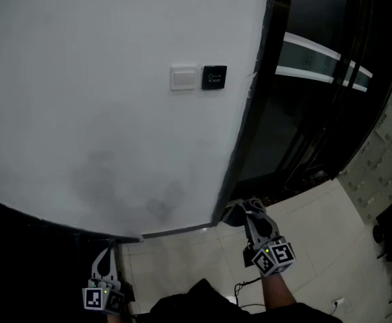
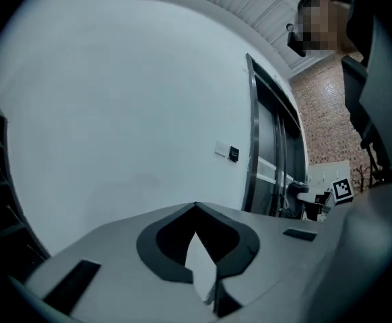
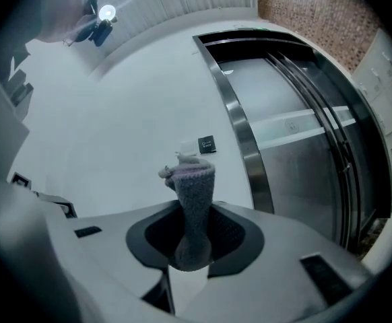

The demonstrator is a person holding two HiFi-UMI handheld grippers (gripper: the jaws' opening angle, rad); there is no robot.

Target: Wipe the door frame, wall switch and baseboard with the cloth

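A grey knitted cloth [image 3: 193,187] stands up between the jaws of my right gripper [image 3: 194,210], which is shut on it. In the head view that right gripper [image 1: 242,214] holds the cloth [image 1: 234,212] at the foot of the dark door frame [image 1: 248,120], where the baseboard [image 1: 177,232] ends. A white wall switch [image 1: 184,78] sits higher on the wall beside a black panel [image 1: 214,77]. My left gripper [image 1: 106,253] hangs low at the left, near the dark baseboard. Its jaws [image 2: 196,206] are shut with nothing in them.
The white wall [image 1: 102,99] fills the left. Right of the frame is a dark glass door [image 1: 310,99] with a pale band across it. Pale floor tiles [image 1: 317,247] lie below, with cables [image 1: 250,284] near the person's feet.
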